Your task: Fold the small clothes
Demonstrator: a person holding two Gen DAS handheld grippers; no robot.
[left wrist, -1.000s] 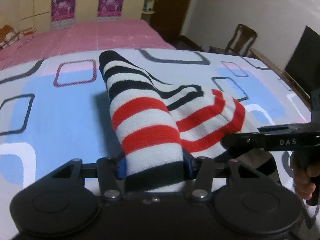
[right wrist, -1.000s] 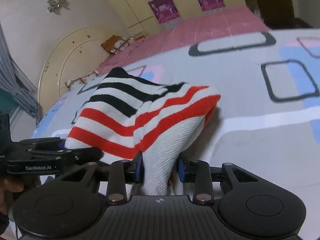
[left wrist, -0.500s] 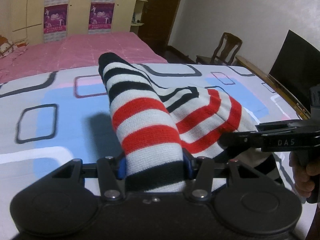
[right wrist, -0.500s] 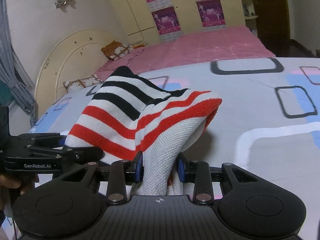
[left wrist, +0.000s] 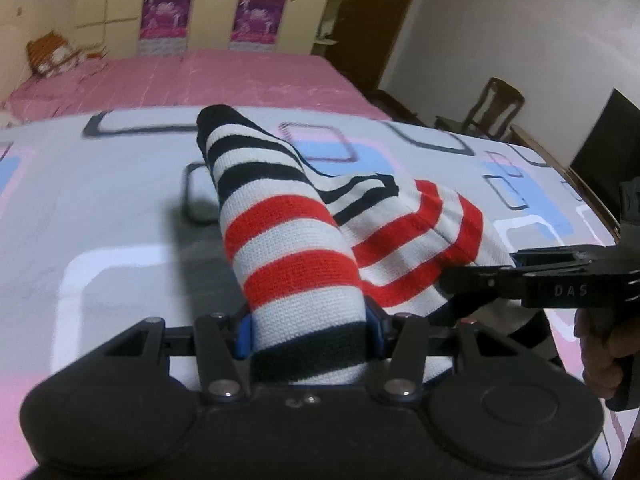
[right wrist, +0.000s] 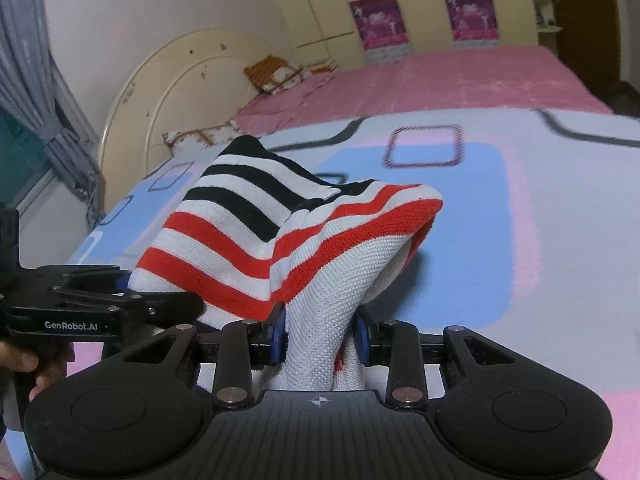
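A small knit garment with red, white and black stripes hangs between both grippers above the patterned bed cover. My left gripper is shut on one end of it. My right gripper is shut on the other end, where the white inner side of the garment shows. The right gripper also shows in the left wrist view, and the left gripper shows in the right wrist view. The garment sags in the middle and its far fold touches or nearly touches the cover.
The bed cover is grey with blue, pink and outlined squares. Beyond it lies a pink bed with a cream headboard. A wooden chair and a dark screen stand at the right.
Both grippers have tilted and shifted while keeping hold of the striped garment; more of the room shows behind it. The garment's shape is almost the same.
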